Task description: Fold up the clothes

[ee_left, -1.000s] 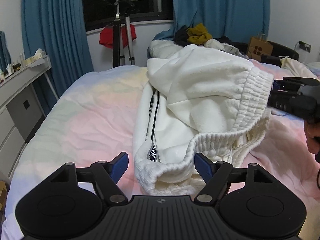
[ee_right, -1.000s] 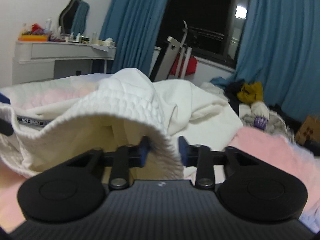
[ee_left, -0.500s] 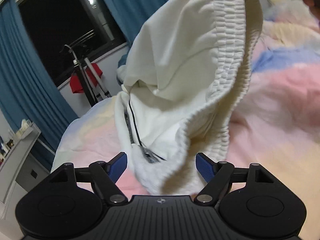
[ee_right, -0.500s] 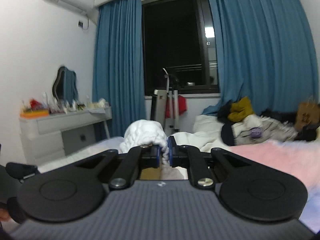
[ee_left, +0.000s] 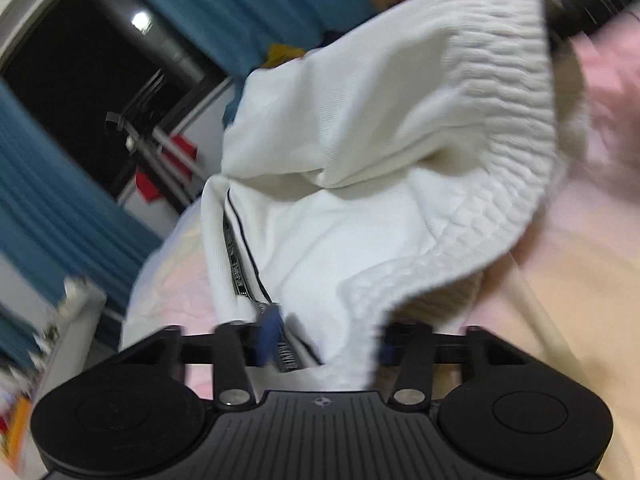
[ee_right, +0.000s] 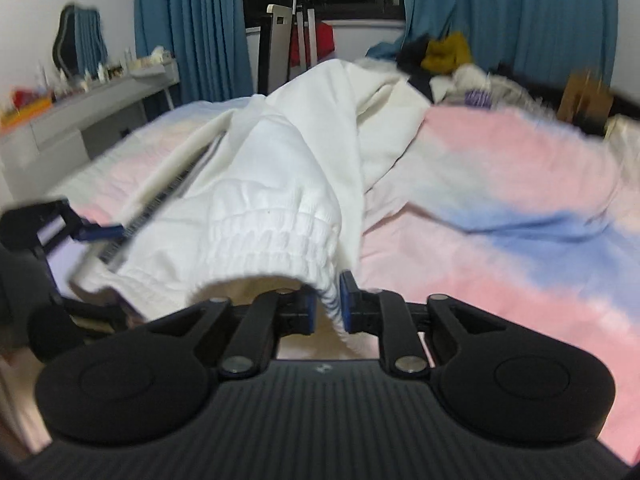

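White sweatpants [ee_left: 360,184] with a ribbed elastic waistband and a black side stripe hang lifted over the pink and blue bed. My left gripper [ee_left: 326,344] has its fingers partly closed around the near end of the waistband; blur hides whether they pinch it. My right gripper [ee_right: 327,307] is shut on the other end of the waistband [ee_right: 276,240]. The right gripper shows at the top right of the left wrist view [ee_left: 584,4], and the left gripper at the left edge of the right wrist view [ee_right: 72,232].
The bedspread [ee_right: 500,200] stretches right and ahead. A pile of other clothes [ee_right: 444,54] lies at the far end by blue curtains [ee_right: 500,12]. A grey dresser [ee_right: 80,112] stands to the left. A metal rack with red cloth [ee_right: 300,36] stands at the window.
The left gripper's fingers have closed in from wide open onto the waistband's near end. The right gripper has tilted down and still holds the waistband. Both views are blurred by motion.
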The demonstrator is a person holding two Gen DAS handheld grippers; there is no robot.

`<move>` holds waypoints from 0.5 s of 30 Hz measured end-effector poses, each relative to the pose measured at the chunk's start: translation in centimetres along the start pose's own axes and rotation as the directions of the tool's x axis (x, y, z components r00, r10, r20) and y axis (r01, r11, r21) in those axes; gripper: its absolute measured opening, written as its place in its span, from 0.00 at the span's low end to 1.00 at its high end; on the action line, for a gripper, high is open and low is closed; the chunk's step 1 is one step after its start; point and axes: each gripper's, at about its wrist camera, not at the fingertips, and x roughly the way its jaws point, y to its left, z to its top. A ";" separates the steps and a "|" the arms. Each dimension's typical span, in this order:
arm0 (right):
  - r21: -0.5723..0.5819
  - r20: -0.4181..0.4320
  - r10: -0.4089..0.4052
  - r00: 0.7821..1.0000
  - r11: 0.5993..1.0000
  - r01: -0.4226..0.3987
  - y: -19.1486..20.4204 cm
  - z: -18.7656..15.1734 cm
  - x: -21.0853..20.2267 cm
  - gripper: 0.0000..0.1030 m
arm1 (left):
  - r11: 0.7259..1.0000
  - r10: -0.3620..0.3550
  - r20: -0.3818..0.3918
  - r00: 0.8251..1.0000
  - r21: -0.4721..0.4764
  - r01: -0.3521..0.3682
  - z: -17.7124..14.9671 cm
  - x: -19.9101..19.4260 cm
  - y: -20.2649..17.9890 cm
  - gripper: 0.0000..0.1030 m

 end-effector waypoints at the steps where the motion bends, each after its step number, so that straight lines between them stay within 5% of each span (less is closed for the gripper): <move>1: -0.023 -0.004 -0.015 1.000 1.000 0.015 0.2 -0.3 0.2 0.36 | 0.998 -0.010 -0.002 1.000 -0.054 0.010 0.2 0.0 0.7 0.22; 2: -0.042 -0.015 -0.027 1.000 0.999 0.026 0.3 -0.5 0.7 0.45 | 0.994 -0.011 0.002 1.000 -0.108 0.011 0.4 -0.2 1.5 0.13; 6: -0.005 -0.032 -0.010 0.999 1.000 0.010 -0.5 -1.1 2.5 0.42 | 0.942 -0.011 0.028 1.000 -0.336 0.020 1.2 -1.3 5.2 0.12; 8: 0.049 0.008 0.027 1.000 0.998 -0.027 -0.8 -0.7 2.1 0.26 | 0.878 0.022 0.068 0.997 -0.478 0.013 1.5 -2.6 8.6 0.10; 9: 0.071 0.029 0.050 0.998 0.996 -0.051 -0.8 -0.5 1.7 0.26 | 0.838 0.043 0.083 0.996 -0.546 0.009 1.3 -3.3 10.2 0.10; 12: 0.115 0.023 0.126 0.992 0.985 -0.128 0.1 -0.1 0.8 0.19 | 0.680 0.081 0.102 0.991 -0.733 0.020 0.5 -4.3 16.2 0.09; 15: 0.091 0.016 0.237 0.971 0.967 -0.237 2.9 1.2 -0.9 0.18 | 0.625 0.110 0.107 0.988 -0.781 0.015 0.8 -4.3 20.2 0.09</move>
